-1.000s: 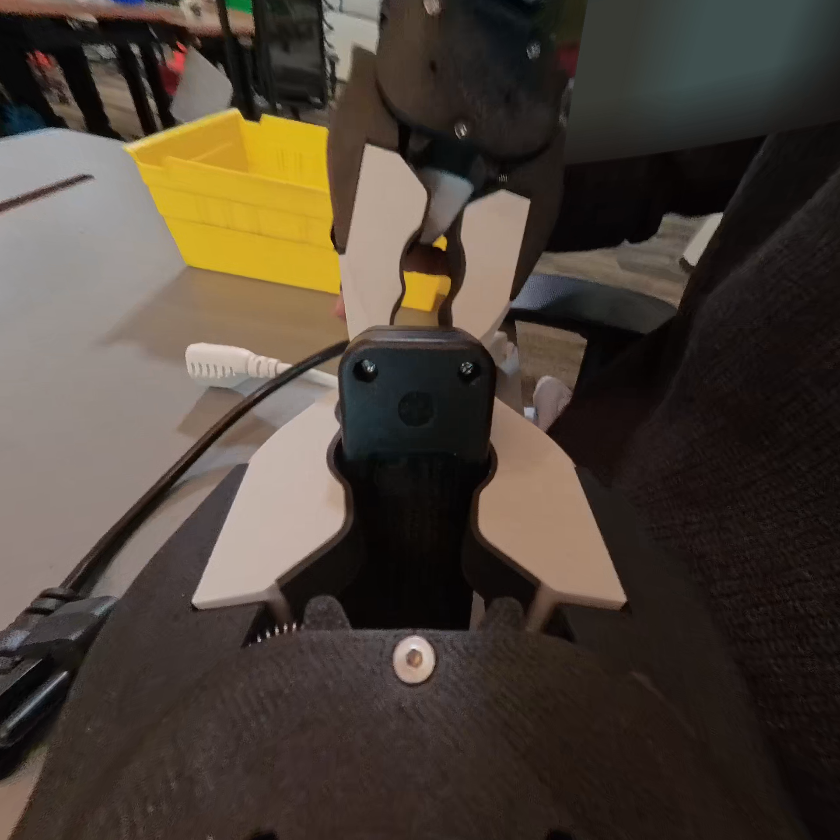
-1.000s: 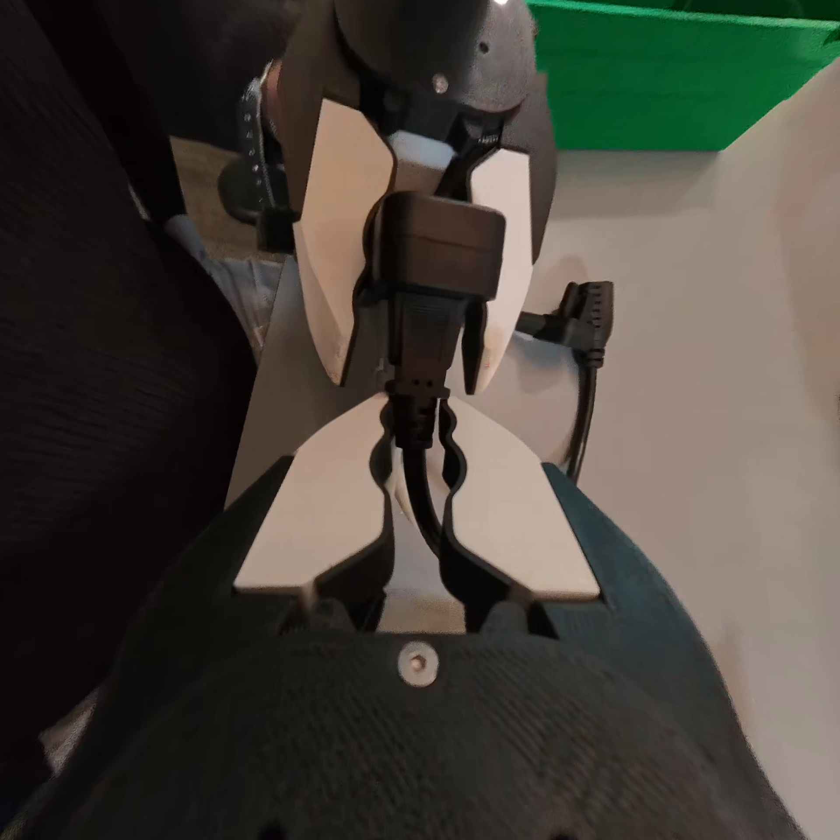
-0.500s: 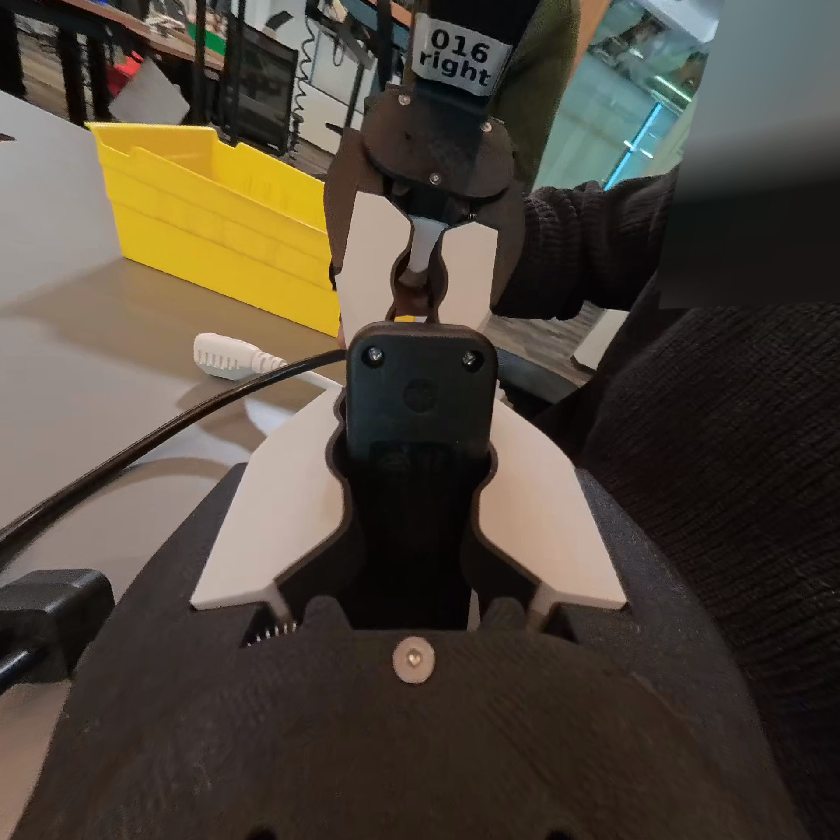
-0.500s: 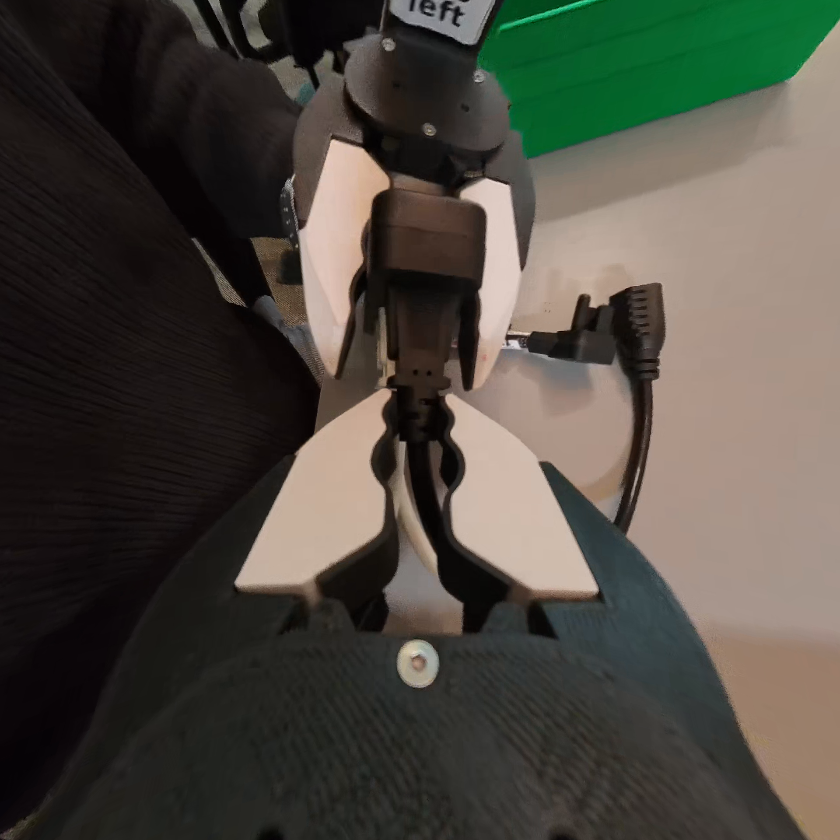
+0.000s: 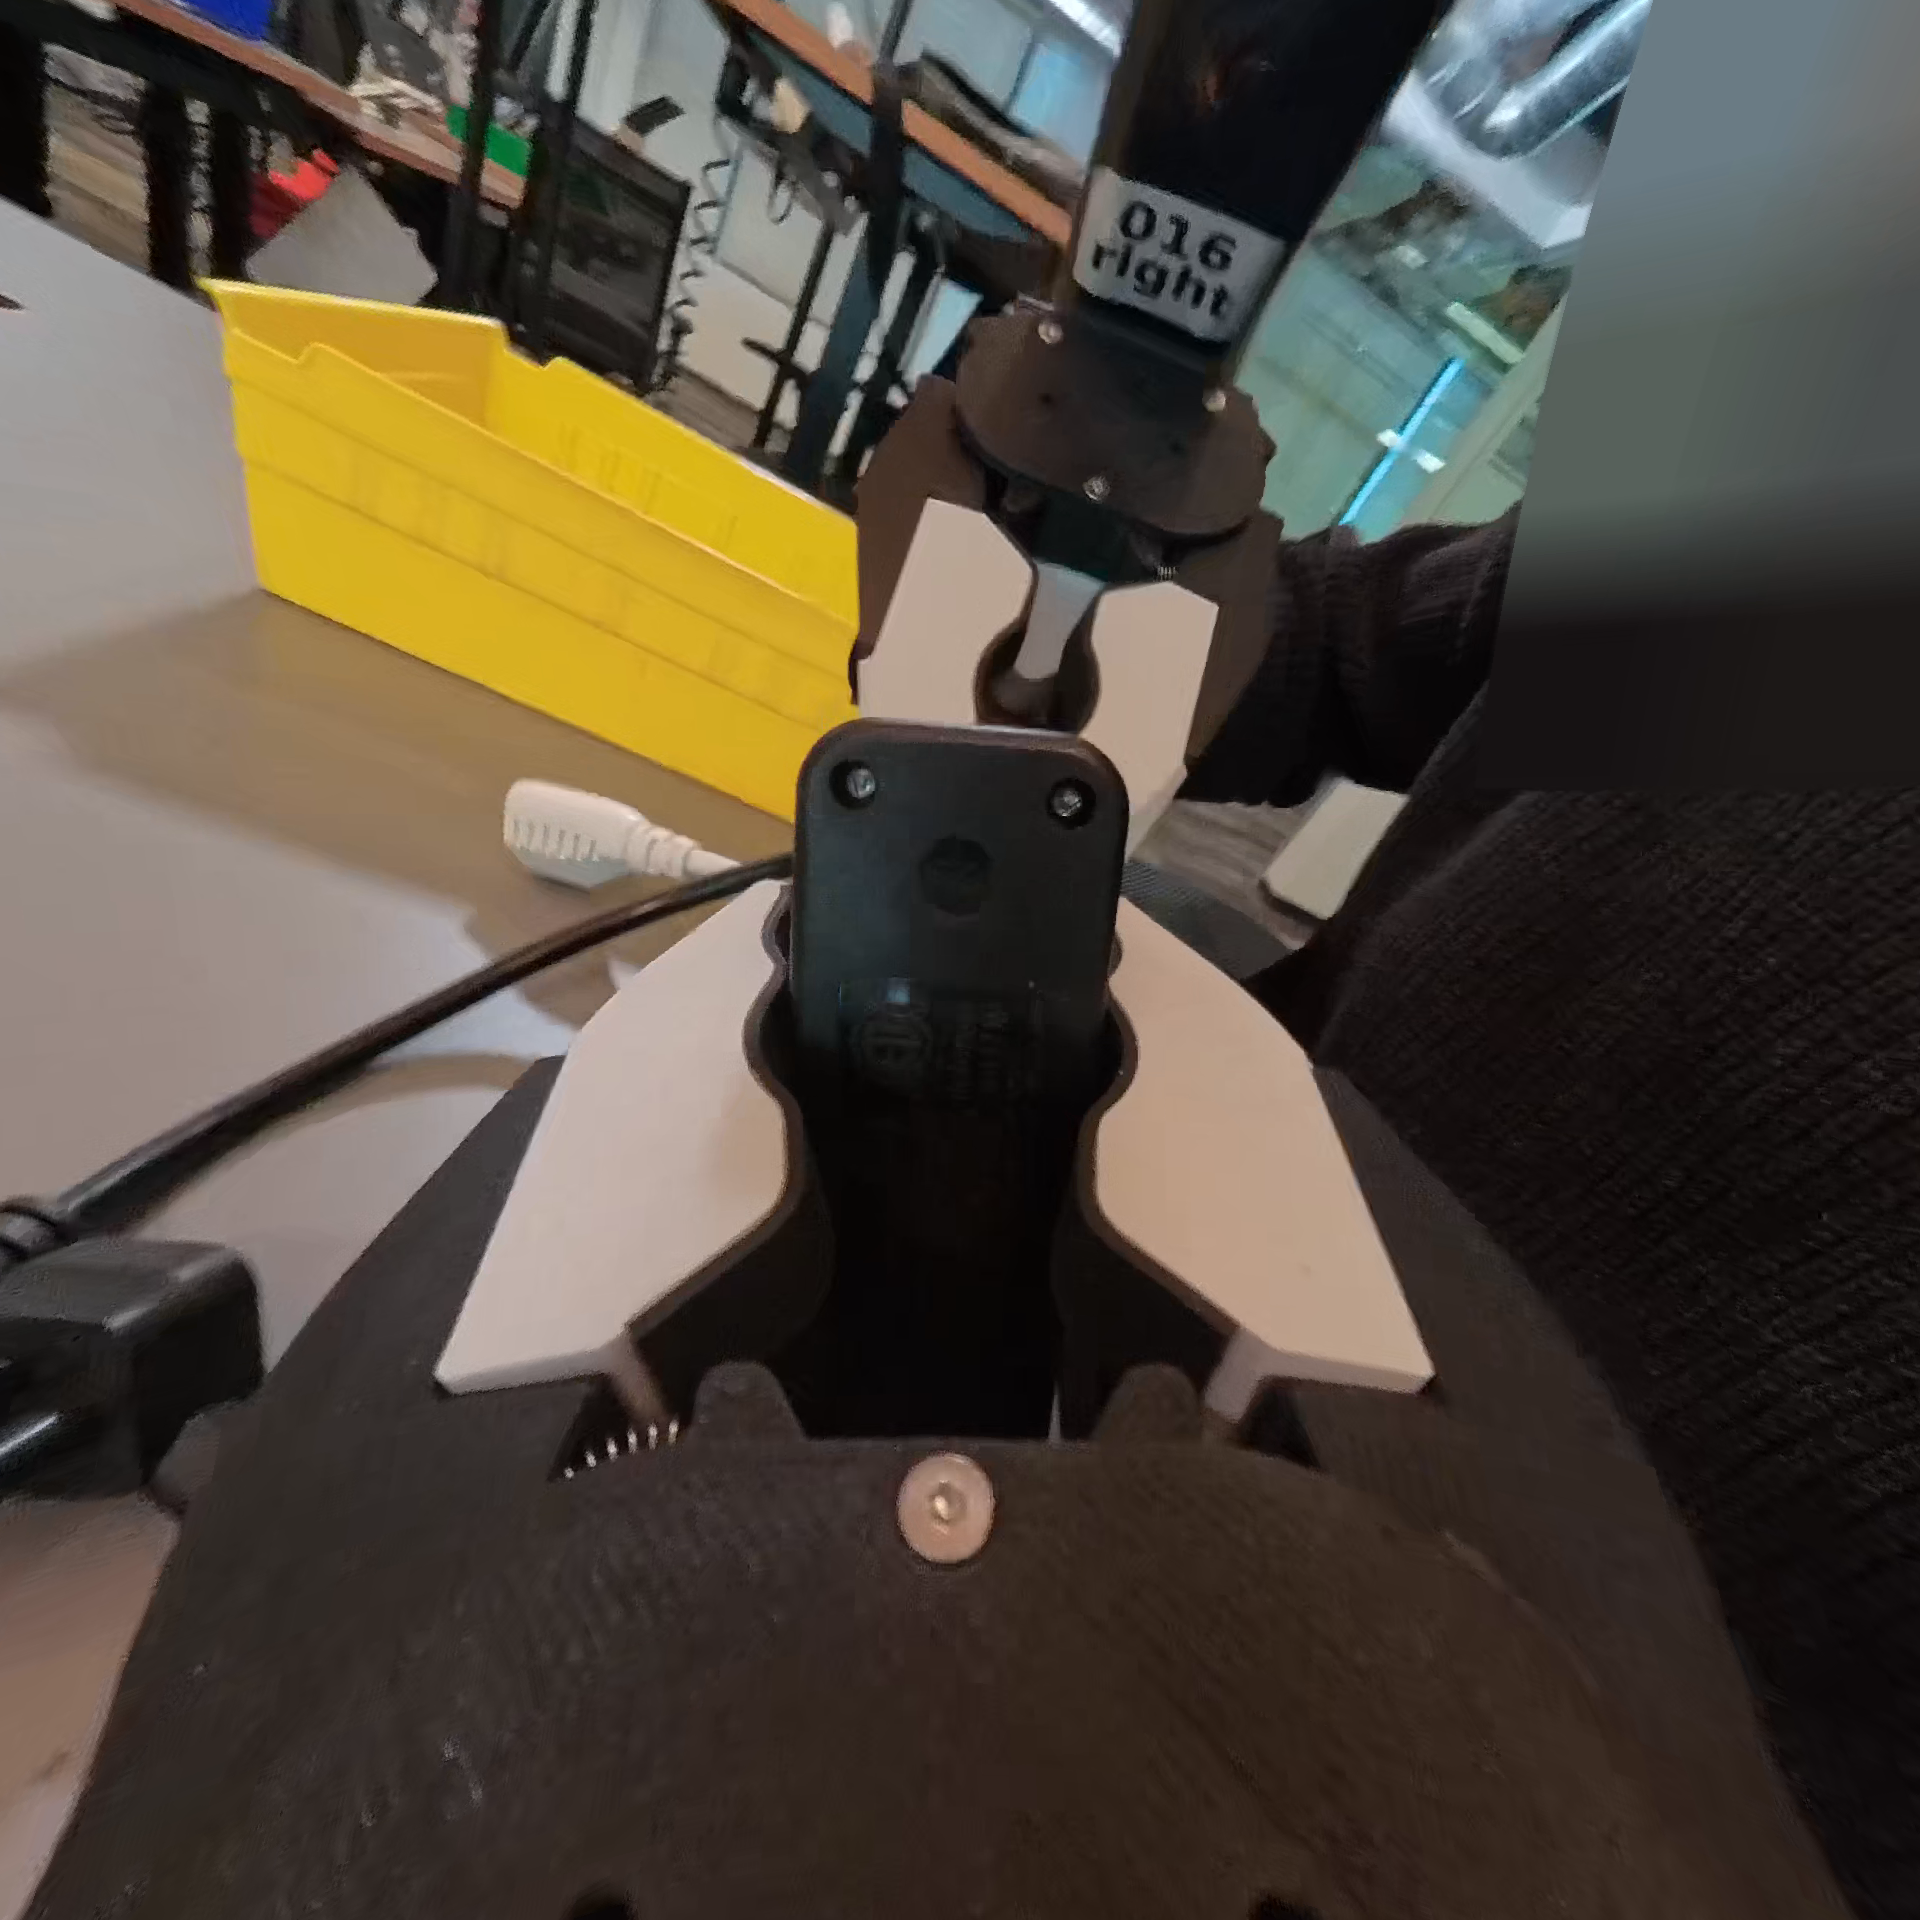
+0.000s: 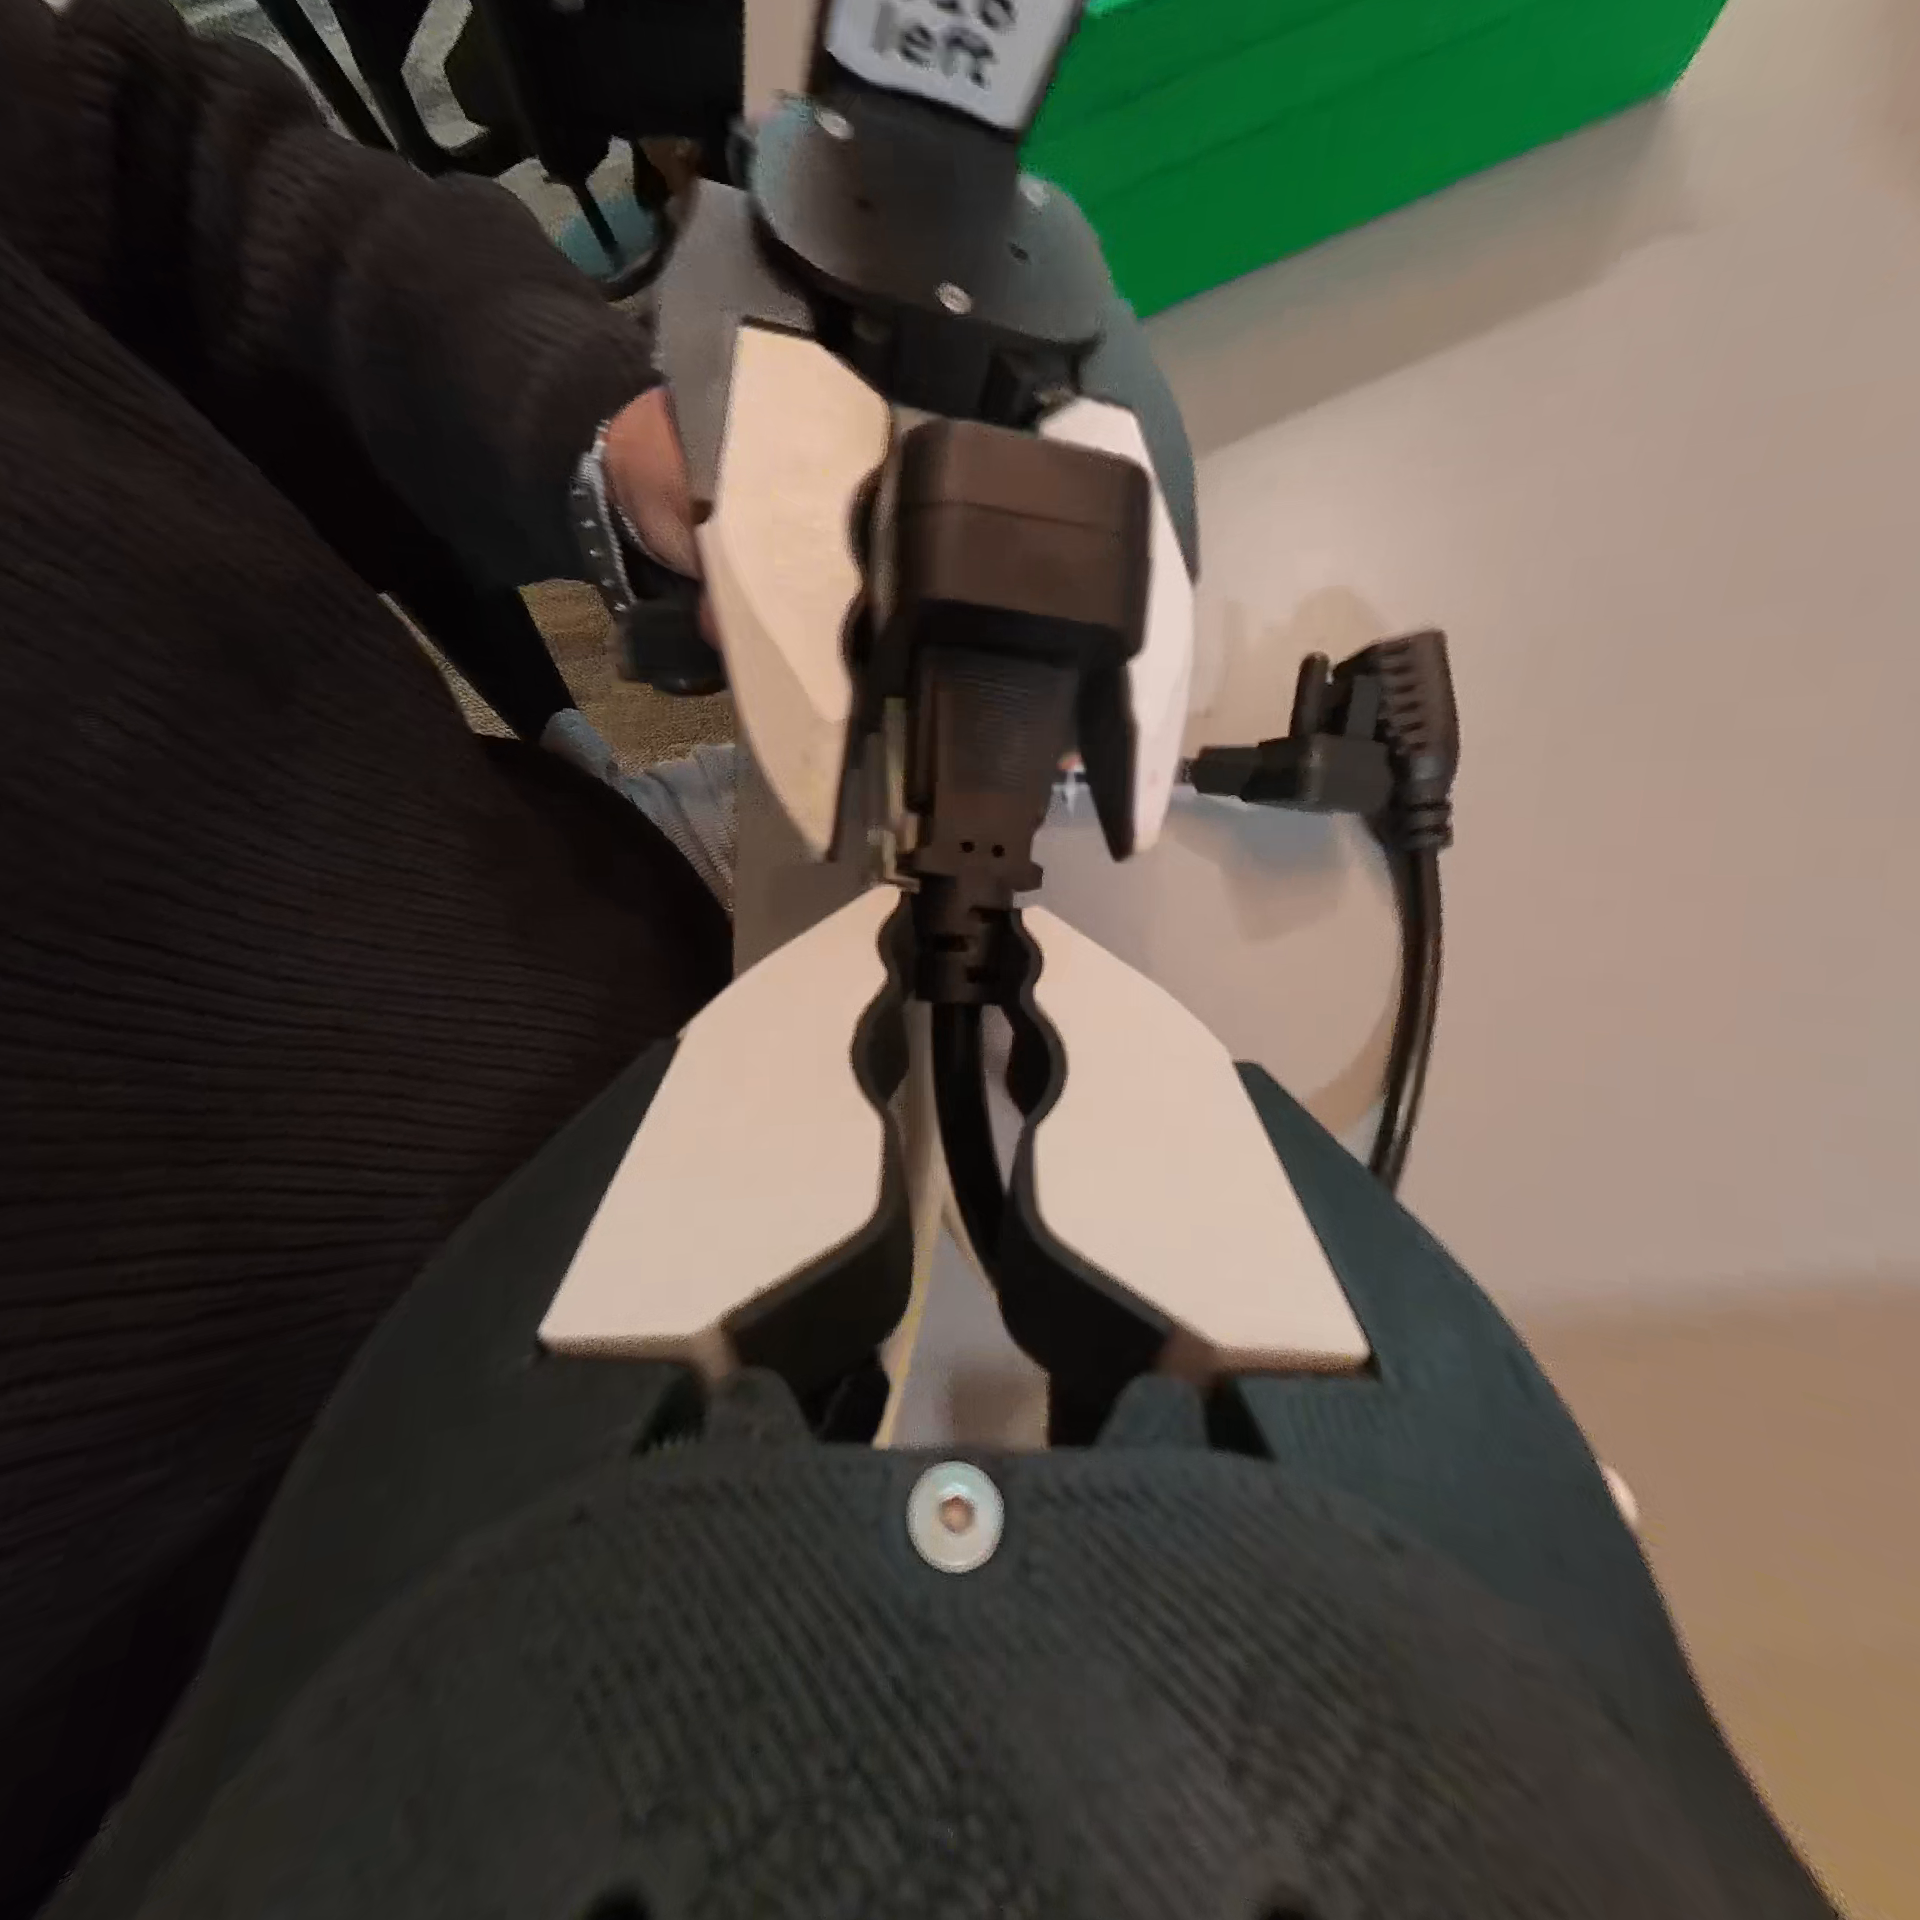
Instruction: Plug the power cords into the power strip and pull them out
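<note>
The black power strip (image 5: pixel 956 914) sits upright between the white fingers (image 5: pixel 665 1122) of my left gripper (image 5: pixel 951 935), its screwed back plate facing the camera; those jaws are clamped on its body. In the right wrist view the strip's end (image 6: pixel 1023 551) shows at 12 o'clock, held by the left gripper (image 6: pixel 966 665) opposite me.

A black power cord plug (image 6: pixel 977 831) is seated in that end of the strip. My right gripper (image 6: pixel 961 966) has its jaws pinched on the ribbed strain relief just behind the plug, and the black cable (image 6: pixel 966 1122) runs back between the fingers. From the left wrist view the right gripper (image 5: pixel 1039 686) stands at 12 o'clock beyond the strip, touching or just behind its top edge; I cannot tell which.

On the counter (image 5: pixel 208 935), a white plug (image 5: pixel 582 836) lies at 10 o'clock of the strip, with a black cord (image 5: pixel 343 1049) crossing below it to a black connector (image 5: pixel 104 1361) at 8 o'clock. A yellow bin (image 5: pixel 499 540) stands beyond at 11 o'clock.

In the right wrist view a black angled plug (image 6: pixel 1361 727) rests on the counter at 2 o'clock, and a green bin (image 6: pixel 1330 135) lies at 1 o'clock. A dark knitted sleeve (image 6: pixel 260 727) fills the 9 o'clock side.
</note>
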Available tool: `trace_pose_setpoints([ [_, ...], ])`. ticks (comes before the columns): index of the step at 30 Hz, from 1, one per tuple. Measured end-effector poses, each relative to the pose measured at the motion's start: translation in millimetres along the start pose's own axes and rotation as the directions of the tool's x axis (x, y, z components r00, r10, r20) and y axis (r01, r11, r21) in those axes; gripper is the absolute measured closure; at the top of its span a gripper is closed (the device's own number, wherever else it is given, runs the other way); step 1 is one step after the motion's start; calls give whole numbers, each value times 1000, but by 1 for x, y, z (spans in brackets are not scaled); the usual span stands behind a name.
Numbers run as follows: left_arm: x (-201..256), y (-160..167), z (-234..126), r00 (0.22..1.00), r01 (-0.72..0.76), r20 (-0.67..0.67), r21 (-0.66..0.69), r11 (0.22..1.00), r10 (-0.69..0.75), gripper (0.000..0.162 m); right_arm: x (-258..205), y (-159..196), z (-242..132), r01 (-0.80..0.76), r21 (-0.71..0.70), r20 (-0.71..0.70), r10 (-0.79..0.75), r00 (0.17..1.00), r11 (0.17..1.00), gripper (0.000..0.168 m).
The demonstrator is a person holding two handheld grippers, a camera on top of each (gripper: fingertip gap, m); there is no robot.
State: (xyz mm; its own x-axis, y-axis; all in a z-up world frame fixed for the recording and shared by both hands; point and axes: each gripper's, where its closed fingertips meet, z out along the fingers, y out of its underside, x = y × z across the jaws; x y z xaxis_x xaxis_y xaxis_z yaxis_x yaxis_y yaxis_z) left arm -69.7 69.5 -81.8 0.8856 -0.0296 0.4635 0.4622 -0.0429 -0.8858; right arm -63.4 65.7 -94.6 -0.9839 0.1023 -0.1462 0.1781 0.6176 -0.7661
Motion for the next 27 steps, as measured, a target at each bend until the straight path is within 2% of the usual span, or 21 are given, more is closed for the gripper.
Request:
trace_pose_setpoints([
  [2, 8, -2, 0, 998, 27, -60, 15, 1000, -26, 109, -11, -3, -4, 50, 7, 13, -50, 999, 999, 151],
  [4, 13, 0, 1, 991, 62, -121, 11, 998, -60, 109, -13, -3, -7, 17, 33, 60, -19, 998, 999, 151],
  [10, 8, 0, 6, 994, 94, -59, 16, 995, -93, 110, -4, 4, -11, -54, 57, 34, 52, 998, 997, 152],
  [14, 14, 4, 8, 985, 104, -136, -10, 994, -105, 109, -14, 4, -12, 44, 53, 39, -46, 998, 998, 152],
  [16, 19, -1, 8, 982, 120, -150, 24, 992, -115, 111, -9, 1, -15, -9, 107, 78, 0, 997, 994, 152],
  [18, 11, -4, 7, 994, 96, -65, 30, 995, -93, 110, 5, 2, -14, -7, 137, 12, 5, 1000, 991, 152],
  [21, 1, 0, 4, 994, 105, 3, 11, 994, -105, 110, 7, 6, -7, -117, 123, -2, 118, 993, 985, 151],
  [26, 8, 2, -1, 979, 178, -108, 31, 984, -174, 109, -18, 2, -10, -21, 92, 25, 18, 1000, 996, 151],
  [27, 8, 2, 0, 971, 209, -122, 31, 977, -204, 109, -17, 3, -10, -44, 93, 40, 41, 998, 995, 151],
])
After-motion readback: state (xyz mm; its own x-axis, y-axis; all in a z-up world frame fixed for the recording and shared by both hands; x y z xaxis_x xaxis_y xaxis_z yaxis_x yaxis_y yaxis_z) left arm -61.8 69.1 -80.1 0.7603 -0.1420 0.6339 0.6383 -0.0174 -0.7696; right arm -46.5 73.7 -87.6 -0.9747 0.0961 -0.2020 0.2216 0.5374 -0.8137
